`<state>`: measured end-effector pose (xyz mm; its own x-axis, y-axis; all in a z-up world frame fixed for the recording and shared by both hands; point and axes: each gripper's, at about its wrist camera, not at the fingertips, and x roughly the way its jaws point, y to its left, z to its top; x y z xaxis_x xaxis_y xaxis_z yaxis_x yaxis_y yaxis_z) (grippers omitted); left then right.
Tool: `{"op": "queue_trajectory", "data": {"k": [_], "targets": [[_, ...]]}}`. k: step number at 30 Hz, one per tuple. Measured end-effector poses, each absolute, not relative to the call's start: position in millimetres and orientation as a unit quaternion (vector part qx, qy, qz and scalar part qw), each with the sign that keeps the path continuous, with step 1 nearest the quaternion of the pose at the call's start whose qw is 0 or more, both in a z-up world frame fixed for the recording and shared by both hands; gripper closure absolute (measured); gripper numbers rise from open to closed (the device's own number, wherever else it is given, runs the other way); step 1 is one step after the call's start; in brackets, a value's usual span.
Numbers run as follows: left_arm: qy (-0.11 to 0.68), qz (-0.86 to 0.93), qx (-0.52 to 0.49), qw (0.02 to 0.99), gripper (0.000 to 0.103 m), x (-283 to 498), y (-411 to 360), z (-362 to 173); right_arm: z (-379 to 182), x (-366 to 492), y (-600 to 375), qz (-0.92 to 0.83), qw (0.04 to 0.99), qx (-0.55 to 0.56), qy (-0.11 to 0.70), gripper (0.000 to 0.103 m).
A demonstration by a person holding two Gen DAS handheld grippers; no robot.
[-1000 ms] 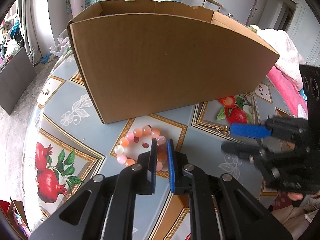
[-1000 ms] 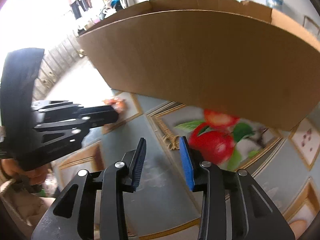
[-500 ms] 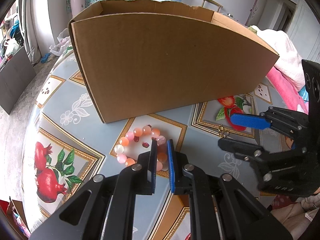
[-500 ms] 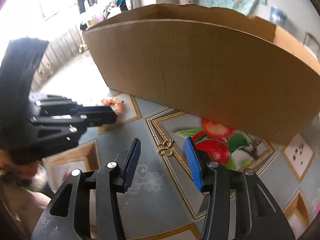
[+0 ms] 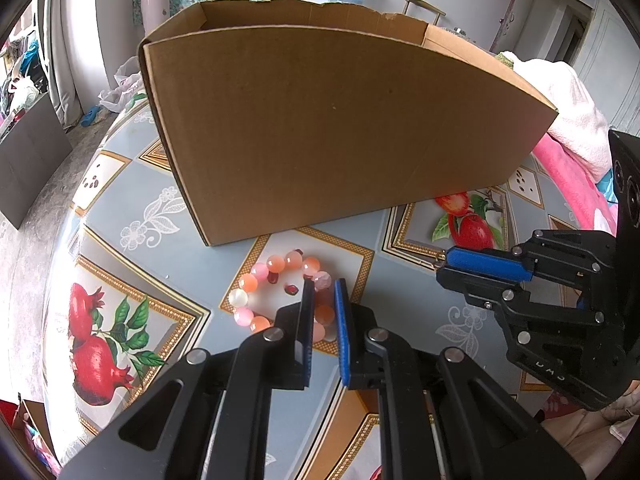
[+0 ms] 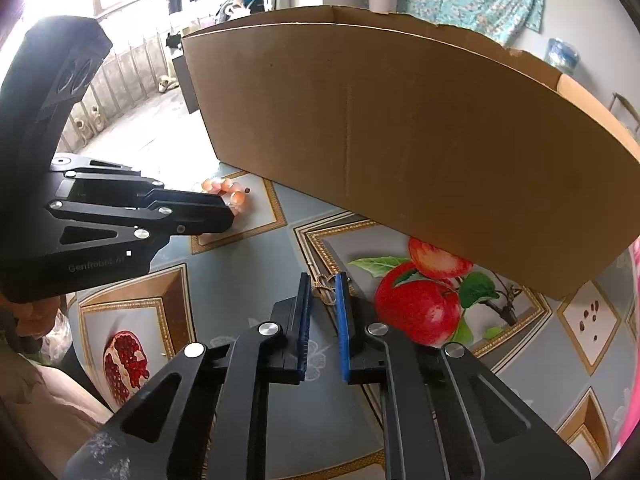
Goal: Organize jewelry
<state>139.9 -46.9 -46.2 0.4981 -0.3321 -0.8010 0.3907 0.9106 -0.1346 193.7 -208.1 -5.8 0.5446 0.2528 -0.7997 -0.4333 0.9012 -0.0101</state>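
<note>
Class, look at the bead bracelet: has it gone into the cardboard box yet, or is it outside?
Outside. The bead bracelet lies as a ring on the tablecloth in front of the cardboard box, the left tongs closed on it.

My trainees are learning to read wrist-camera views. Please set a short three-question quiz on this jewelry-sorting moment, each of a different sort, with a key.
1. True or false: the bead bracelet already lies inside the cardboard box.
2. Which gripper has the small gold piece between its fingertips? A left gripper B right gripper
3. Fill in: the tablecloth shows apples and ____.

Key: 1 false; 2 B; 3 pomegranates.
</note>
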Motion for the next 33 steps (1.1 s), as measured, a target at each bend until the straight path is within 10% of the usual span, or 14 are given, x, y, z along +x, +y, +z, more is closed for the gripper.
{"op": "queue_trajectory", "data": {"k": [33], "targets": [[0.359, -0.28, -0.06, 0.888, 0.094, 108.6, -7.2, 21.0, 71.1, 167.4, -257.5, 0.19, 0.911, -0.062, 0.362, 0.093]]}}
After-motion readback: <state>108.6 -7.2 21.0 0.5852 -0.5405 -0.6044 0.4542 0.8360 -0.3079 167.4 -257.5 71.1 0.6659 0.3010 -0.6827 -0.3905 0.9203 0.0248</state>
